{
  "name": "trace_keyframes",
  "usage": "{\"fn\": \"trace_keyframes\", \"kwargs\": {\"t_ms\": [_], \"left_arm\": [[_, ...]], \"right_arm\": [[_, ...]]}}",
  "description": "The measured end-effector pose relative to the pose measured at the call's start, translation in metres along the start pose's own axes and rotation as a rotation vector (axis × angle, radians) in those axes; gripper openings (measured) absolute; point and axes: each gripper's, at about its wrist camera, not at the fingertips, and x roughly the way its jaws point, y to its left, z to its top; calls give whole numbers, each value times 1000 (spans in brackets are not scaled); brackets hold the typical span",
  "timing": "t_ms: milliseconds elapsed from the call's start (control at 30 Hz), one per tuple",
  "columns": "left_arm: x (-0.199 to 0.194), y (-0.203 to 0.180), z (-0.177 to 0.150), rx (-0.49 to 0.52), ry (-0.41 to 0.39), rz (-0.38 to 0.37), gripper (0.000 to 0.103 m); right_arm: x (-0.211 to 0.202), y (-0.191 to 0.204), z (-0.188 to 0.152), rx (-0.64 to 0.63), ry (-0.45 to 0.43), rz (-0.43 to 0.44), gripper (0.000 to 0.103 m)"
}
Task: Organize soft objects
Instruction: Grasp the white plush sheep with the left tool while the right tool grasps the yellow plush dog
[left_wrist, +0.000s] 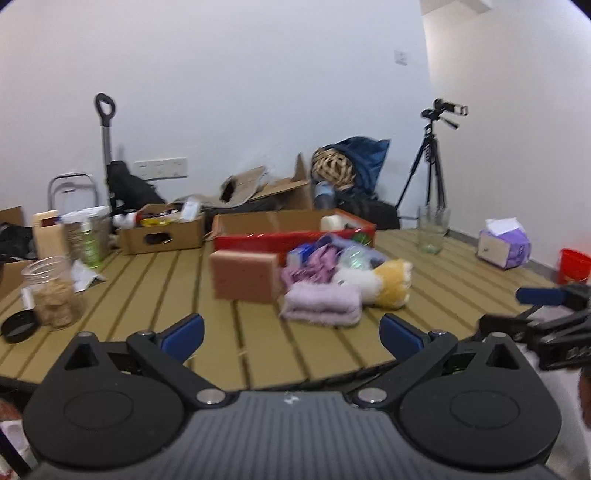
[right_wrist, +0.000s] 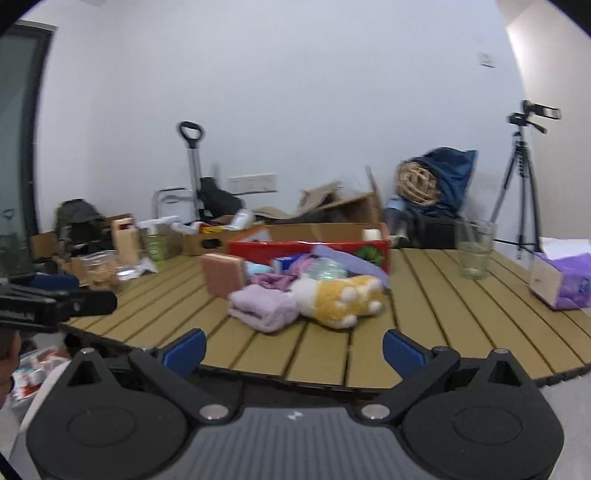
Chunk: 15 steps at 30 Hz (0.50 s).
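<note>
The left gripper and right gripper are gaping wide, empty, near the table's front edge. The soft pile is lying before the red box, bare slats surrounding it.

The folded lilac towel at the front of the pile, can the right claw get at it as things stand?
Probably yes. The right claw is open and empty, and the folded lilac towel lies at the pile's near edge with only bare table before it. The plush paw touches its right side, so approach from the front.
</note>
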Motion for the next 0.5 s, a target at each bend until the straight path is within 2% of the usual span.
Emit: {"fn": "trace_keyframes", "kwargs": {"t_ms": [100, 167, 333, 500], "left_arm": [[22, -8, 4, -19, -4, -60, 103], [42, -11, 8, -30, 10, -100, 100], [120, -11, 33, -51, 70, -178, 78], [214, -4, 54, -105, 217, -207, 51]], "right_arm": [[16, -7, 2, 57, 14, -26, 87], [30, -16, 6, 131, 16, -33, 85], [85, -26, 16, 183, 24, -73, 85], [158, -42, 24, 260, 58, -84, 72]]}}
